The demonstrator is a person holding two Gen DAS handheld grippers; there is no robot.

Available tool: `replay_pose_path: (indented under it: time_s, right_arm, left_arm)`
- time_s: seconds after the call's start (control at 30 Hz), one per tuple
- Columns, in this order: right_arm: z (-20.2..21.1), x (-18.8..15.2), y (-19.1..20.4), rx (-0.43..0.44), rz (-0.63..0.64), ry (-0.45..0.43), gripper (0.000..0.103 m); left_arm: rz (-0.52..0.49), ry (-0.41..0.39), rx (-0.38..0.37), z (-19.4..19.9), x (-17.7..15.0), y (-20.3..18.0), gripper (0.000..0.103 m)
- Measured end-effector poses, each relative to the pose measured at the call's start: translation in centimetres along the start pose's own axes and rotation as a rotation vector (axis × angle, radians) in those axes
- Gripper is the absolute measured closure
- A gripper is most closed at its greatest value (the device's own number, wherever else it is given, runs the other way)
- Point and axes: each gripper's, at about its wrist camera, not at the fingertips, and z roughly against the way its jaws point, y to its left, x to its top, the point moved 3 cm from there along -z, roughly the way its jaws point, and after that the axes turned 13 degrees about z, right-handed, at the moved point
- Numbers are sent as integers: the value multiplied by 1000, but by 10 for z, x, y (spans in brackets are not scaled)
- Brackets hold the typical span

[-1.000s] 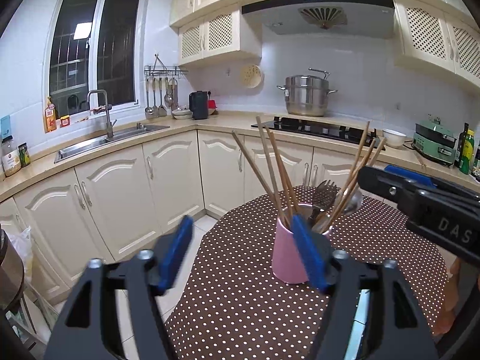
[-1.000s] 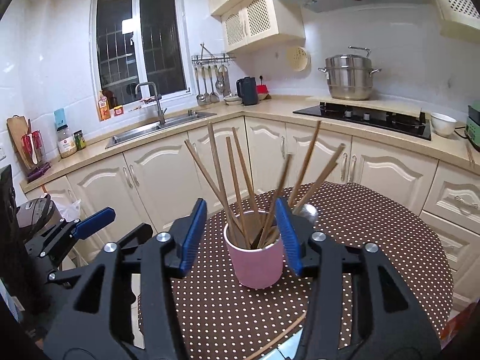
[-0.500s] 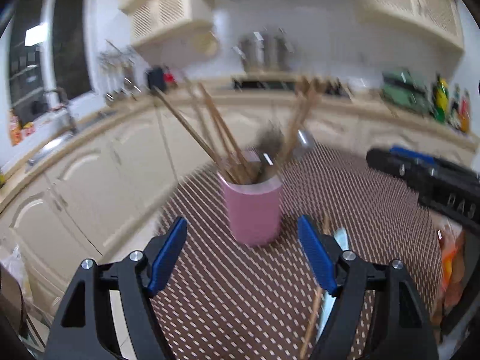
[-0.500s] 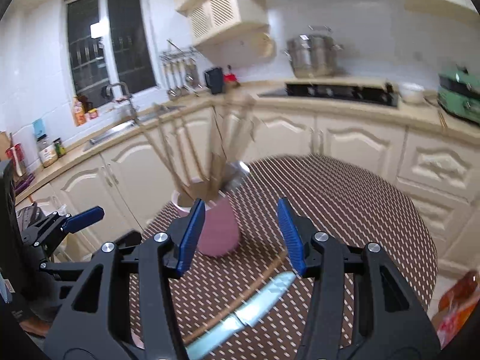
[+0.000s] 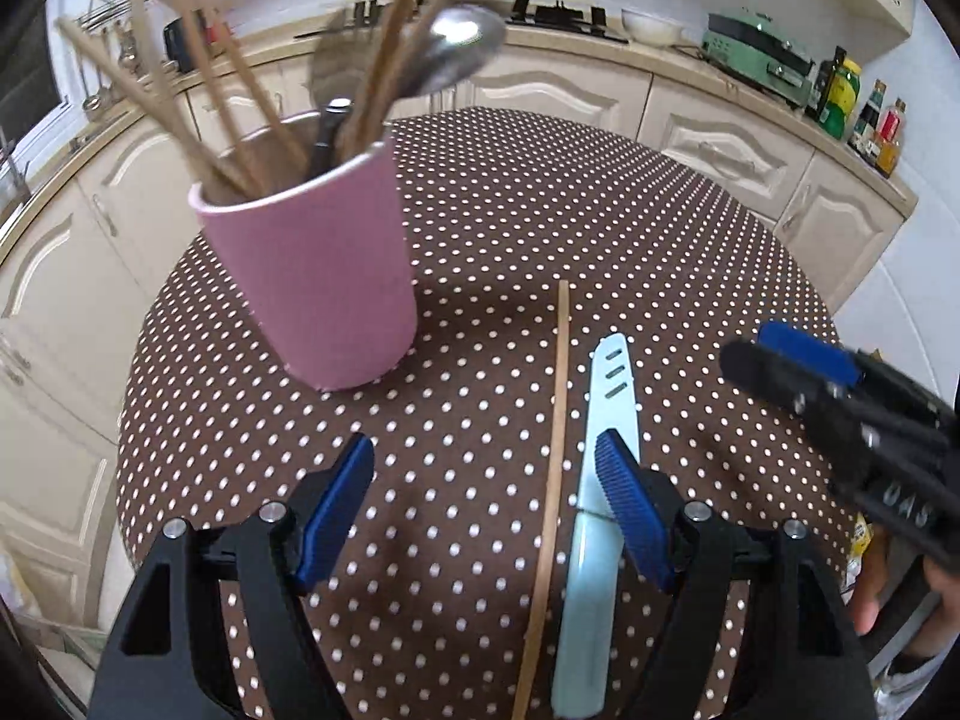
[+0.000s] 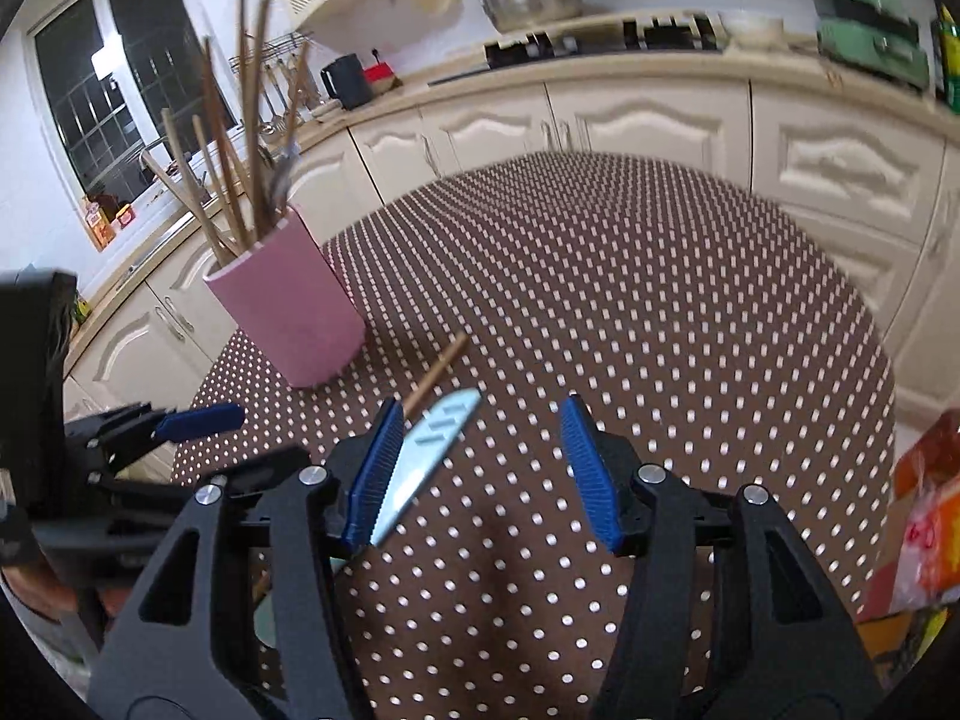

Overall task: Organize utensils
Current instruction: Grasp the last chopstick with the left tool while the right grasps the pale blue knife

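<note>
Two sets of tongs, left tongs [image 5: 485, 510] and right tongs [image 6: 480, 474], hang apart and empty over the desk [image 5: 600, 210]. Right's jaws have just been widening. A chopstick [image 5: 555, 450] and pale blue knife [image 5: 600, 540] lie beside the pink cup [image 5: 318, 276].

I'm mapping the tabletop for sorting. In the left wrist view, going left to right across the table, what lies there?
Pink cup holding chopsticks and a spoon → loose wooden chopstick → pale blue knife → right gripper at the edge.
</note>
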Motion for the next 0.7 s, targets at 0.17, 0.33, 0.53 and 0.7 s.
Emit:
replay_pose_path:
  time_s: [0.17,0.33,0.53,0.7]
  right_arm:
    - [-10,-13,-10,31,-49,29,48]
    - [-13,-20,-15,47,-67,40,48]
    - [-12,-23,-21,56,-77,52,47]
    - [-14,-22,-17,60,-72,73,47]
  left_arm:
    - [-50,52,-4,-20,4,-13,39]
    - [-51,102,26,-43,8,-16,47]
    - [-75,116,35,-55,14,-24,62]
    - [-14,107,30,-56,18,-21,97]
